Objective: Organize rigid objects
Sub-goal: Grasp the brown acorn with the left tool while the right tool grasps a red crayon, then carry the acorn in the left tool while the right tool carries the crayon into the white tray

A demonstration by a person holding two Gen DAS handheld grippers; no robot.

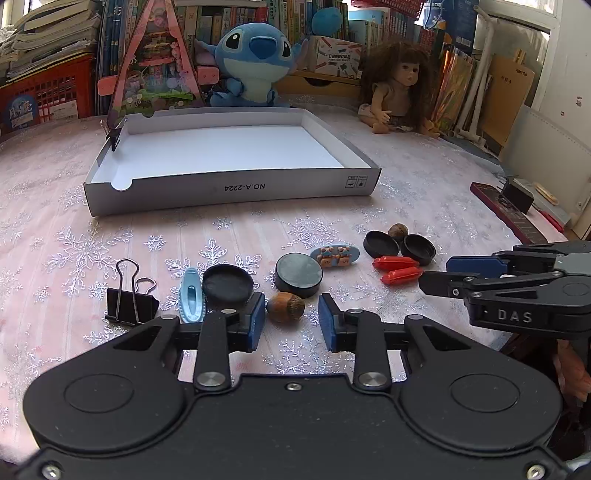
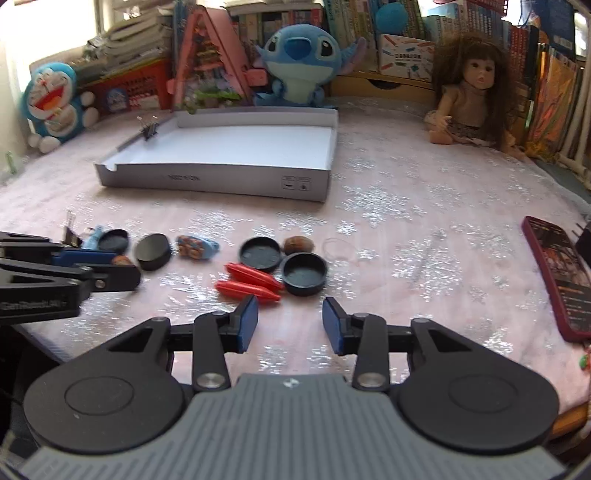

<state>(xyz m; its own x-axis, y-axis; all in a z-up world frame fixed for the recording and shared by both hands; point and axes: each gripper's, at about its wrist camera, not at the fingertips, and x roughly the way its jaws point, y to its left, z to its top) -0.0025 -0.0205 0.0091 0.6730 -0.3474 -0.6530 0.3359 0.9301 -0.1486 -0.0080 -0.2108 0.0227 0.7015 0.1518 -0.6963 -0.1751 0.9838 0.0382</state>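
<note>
1. On the table (image 1: pixel 406 173), draped in a pink snowflake cloth: a shallow white cardboard tray (image 1: pixel 229 188), with a small black clip (image 1: pixel 112 138) on its left wall.
2. Nearer, well apart from the tray, a loose row of small rigid pieces on the cloth.
3. From the left in the left wrist view: black binder clip (image 1: pixel 129 304), light blue hair clip (image 1: pixel 191 297), black cap (image 1: pixel 228 284) just beside it, black puck (image 1: pixel 298 275), brown acorn (image 1: pixel 285 307) in front of the puck.
4. Further right: blue hair clip with 2 bears (image 1: pixel 334 255), 2 red clips (image 1: pixel 399 269) lying side by side, 2 more black lids (image 1: pixel 399 245), the right-hand one open side up, and a second acorn (image 1: pixel 398 230) behind and between them.
5. Left gripper (image 1: pixel 291 321): jaws open, nothing pinched; acorn just ahead of the gap, toward the left blue pad, not gripped.
6. Right gripper (image 2: pixel 290 319): jaws open, nothing between them; red clips just ahead of the left pad, open lid just ahead of the gap.
7. Each gripper visible from the side in the other's view, low over the cloth.
8. Behind the tray: a blue plush toy (image 1: pixel 255 55), a doll (image 1: pixel 399 88) to the right, shelves of books (image 1: pixel 229 22) at the back.
9. At the right edge of the table: a dark red phone (image 2: pixel 557 273).
</note>
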